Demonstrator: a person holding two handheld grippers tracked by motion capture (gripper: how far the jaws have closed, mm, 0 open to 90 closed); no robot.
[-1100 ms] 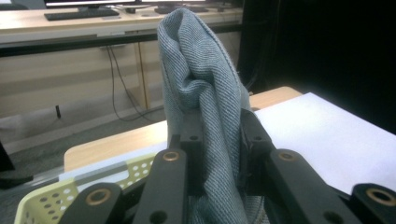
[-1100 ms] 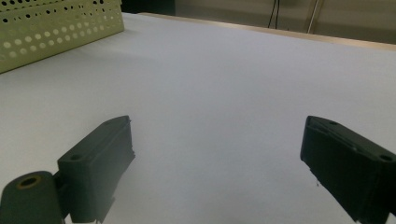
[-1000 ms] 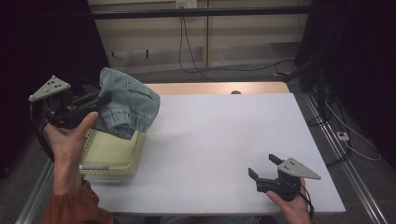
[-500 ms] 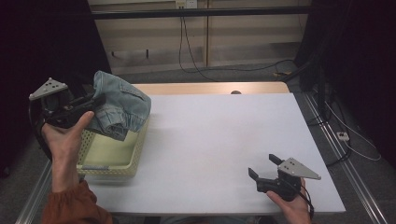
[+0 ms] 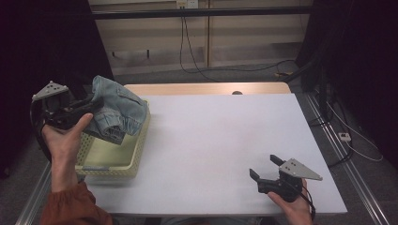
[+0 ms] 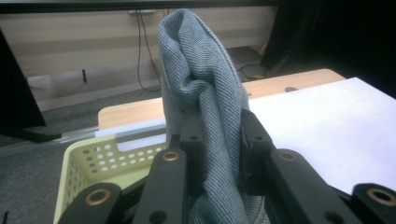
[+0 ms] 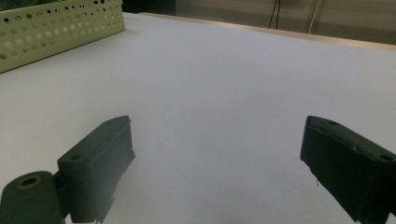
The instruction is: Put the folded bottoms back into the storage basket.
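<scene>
Denim: a bundled piece of blue denim clothing (image 5: 116, 108) hangs bunched above the far end of the basket, lifted clear of the basket floor; in the left gripper view the cloth (image 6: 201, 93) rises as a thick fold between the two black fingers.
Left gripper: the left gripper (image 5: 82, 108), held in the person's left hand (image 5: 63, 140), sits over the left edge of the desk with its fingers (image 6: 168, 182) closed tight on the denim fold.
Basket: a pale yellow perforated plastic basket (image 5: 112, 166) stands on the left part of the desk, directly under the cloth; its inside floor looks bare where it can be seen.
Right gripper: the right gripper (image 5: 265, 171) rests low at the near right of the desk, well apart from the basket; its fingers (image 7: 100, 163) stand wide apart with nothing between them.
Desk: white top (image 5: 225, 136), with a wooden strip along the far edge.
Sleeve: a rust-coloured sleeve (image 5: 75, 206) covers the left forearm.
</scene>
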